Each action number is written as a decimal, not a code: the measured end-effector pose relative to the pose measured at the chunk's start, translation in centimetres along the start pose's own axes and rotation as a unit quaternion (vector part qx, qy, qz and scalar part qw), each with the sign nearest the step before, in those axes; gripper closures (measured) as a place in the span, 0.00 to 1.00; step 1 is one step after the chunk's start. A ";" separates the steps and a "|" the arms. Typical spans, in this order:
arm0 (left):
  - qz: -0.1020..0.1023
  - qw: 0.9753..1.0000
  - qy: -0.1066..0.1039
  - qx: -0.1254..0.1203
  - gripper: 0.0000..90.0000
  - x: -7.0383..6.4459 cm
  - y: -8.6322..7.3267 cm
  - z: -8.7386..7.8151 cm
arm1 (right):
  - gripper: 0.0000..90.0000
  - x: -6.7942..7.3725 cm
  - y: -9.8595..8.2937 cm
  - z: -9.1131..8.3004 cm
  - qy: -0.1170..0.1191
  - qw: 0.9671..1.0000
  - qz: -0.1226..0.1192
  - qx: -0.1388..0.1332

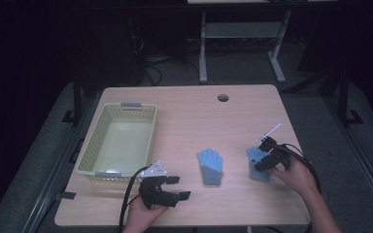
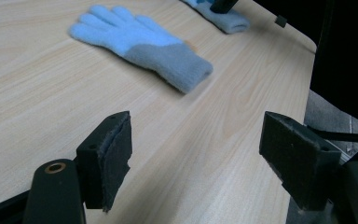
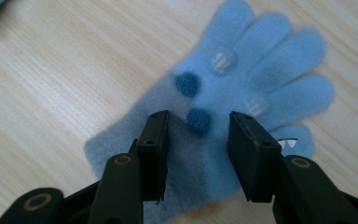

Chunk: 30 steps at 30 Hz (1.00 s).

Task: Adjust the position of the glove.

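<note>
Meanwhile, right tongs (image 3: 198, 156) straddle glove (image 3: 261, 74), parted.

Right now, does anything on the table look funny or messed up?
Nothing looks spilled or broken. Two blue gloves lie flat on the table: the middle glove sits alone, and the right gripper hovers open over the dotted glove. The yellow basket holds nothing and sits straight.

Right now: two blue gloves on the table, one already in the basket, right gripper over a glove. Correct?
Not quite. The basket holds nothing, as the high view shows. Both gloves lie on the table: the middle glove and the right glove, with the right gripper open over it.
</note>
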<state>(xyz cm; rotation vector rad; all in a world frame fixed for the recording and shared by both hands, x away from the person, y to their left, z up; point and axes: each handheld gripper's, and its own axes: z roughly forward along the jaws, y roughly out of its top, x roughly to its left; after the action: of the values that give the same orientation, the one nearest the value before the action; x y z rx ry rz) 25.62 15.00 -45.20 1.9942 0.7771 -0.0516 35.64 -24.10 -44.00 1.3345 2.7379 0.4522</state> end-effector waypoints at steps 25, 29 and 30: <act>-0.003 1.000 -0.006 -0.007 0.28 -0.1 -0.1 0.1 | 0.72 0.8 0.6 0.1 -0.025 0.999 0.024 0.021; -0.004 1.000 -0.006 -0.009 0.28 -0.1 -0.1 0.1 | 0.77 0.8 0.7 0.1 -0.022 0.999 0.025 0.023; -0.004 1.000 -0.005 -0.008 0.28 -0.1 -0.1 0.0 | 0.79 0.9 0.7 0.1 -0.021 0.999 0.026 0.023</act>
<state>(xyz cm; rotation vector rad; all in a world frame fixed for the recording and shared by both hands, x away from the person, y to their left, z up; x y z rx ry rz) 25.48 14.93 -45.25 1.9748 0.7768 -0.0595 35.65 -23.01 -43.86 1.4130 2.7011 0.3636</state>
